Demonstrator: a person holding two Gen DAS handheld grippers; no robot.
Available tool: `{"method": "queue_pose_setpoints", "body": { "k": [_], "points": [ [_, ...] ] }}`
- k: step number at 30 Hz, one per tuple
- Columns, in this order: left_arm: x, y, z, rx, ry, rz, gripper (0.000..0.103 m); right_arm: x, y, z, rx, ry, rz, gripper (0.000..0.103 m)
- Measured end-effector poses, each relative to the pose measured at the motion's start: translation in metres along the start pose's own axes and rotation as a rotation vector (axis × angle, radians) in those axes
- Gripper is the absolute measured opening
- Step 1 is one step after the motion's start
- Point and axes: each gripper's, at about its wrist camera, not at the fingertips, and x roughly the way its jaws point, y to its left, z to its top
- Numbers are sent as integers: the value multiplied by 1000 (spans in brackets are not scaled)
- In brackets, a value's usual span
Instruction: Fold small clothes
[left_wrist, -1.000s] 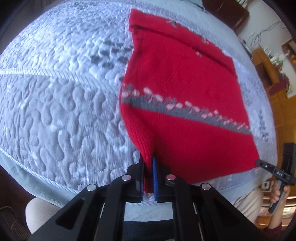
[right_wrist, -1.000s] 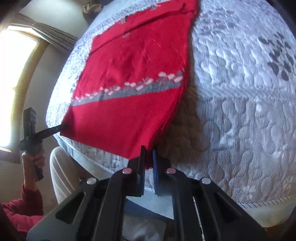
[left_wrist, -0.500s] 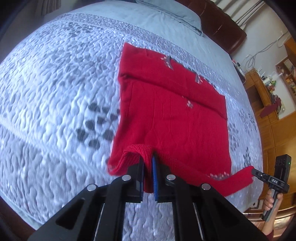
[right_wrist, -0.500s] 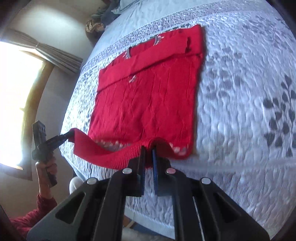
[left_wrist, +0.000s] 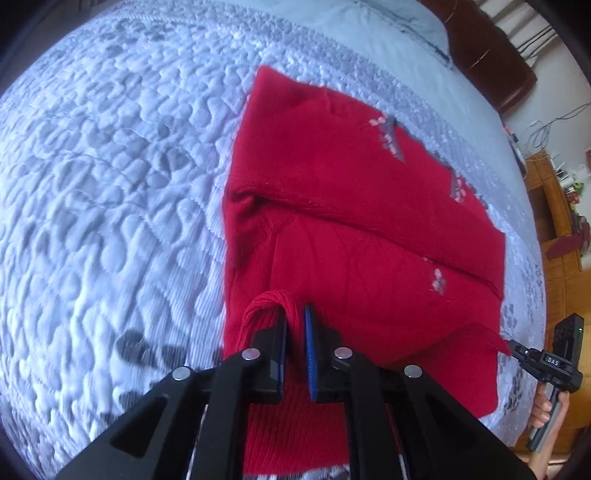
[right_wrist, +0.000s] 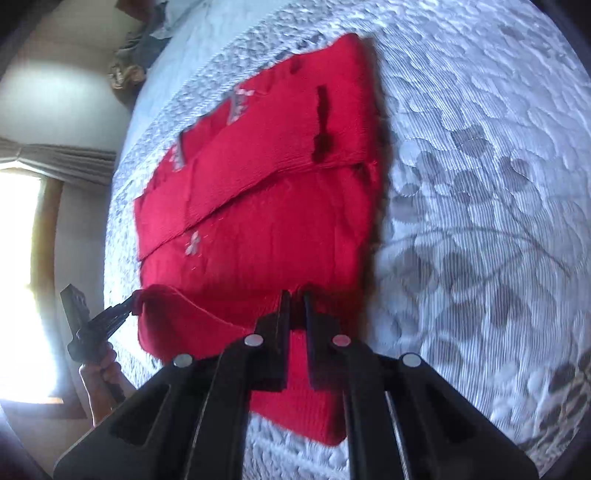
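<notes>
A red knit sweater (left_wrist: 362, 229) with small grey and pink motifs lies on the quilted bedspread; it also shows in the right wrist view (right_wrist: 266, 229). Its sleeves are folded across the far part. My left gripper (left_wrist: 294, 314) is shut on the sweater's left hem corner, held over the body. My right gripper (right_wrist: 294, 297) is shut on the right hem corner. The hem hangs between them, doubled back over the sweater. The right gripper also shows at the far right of the left wrist view (left_wrist: 511, 345), and the left gripper at the left of the right wrist view (right_wrist: 131, 308).
The white and grey quilted bedspread (left_wrist: 110, 206) spreads all around. A dark headboard (left_wrist: 487, 51) and a pale pillow lie beyond. Wooden furniture (left_wrist: 557, 221) stands to the right of the bed. A bright window (right_wrist: 18, 288) is at the left in the right wrist view.
Both grippers have carried the hem up off the near bed edge and forward over the sweater's body. The patterned band is now folded under, and the sweater looks closer.
</notes>
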Motion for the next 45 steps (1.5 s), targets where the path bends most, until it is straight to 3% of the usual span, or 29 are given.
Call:
{"method": "queue_pose_setpoints", "body": {
  "k": [3, 5, 6, 12, 16, 31, 32, 34, 36, 37, 41, 45],
  "points": [
    [0, 3, 3, -15, 20, -53, 24, -4, -1, 3, -38, -24, -29, 28],
    [-11, 3, 2, 19, -1, -64, 49, -14, 3, 1, -90, -43, -50, 28],
    [-21, 2, 1, 49, -32, -34, 52, -16, 3, 1, -103, -46, -50, 28],
    [-64, -5, 3, 262, -139, 22, 54, -37, 14, -7, -205, -59, -13, 31],
    [-60, -15, 2, 395, -148, 79, 57, -28, 24, -7, -270, -32, -55, 36],
    [7, -35, 6, 520, -93, 154, 57, 34, 24, 19, -276, 68, -119, 41],
    [9, -35, 7, 522, -90, 160, 56, 36, 25, 19, -282, 71, -119, 39],
    [13, -36, 7, 536, -92, 166, 51, 40, 31, 17, -328, 60, -140, 24],
    [13, -38, 5, 556, -99, 152, 33, 39, 35, 13, -362, 48, -152, 7],
    [13, -39, 4, 564, -99, 139, 25, 37, 37, 12, -374, 35, -149, 6],
    [11, -39, 6, 557, -105, 129, 10, 22, 38, 8, -371, -18, -101, 4],
    [-1, -29, 10, 489, -128, 62, 5, 3, 36, 3, -355, -53, -31, 4]
  ]
}}
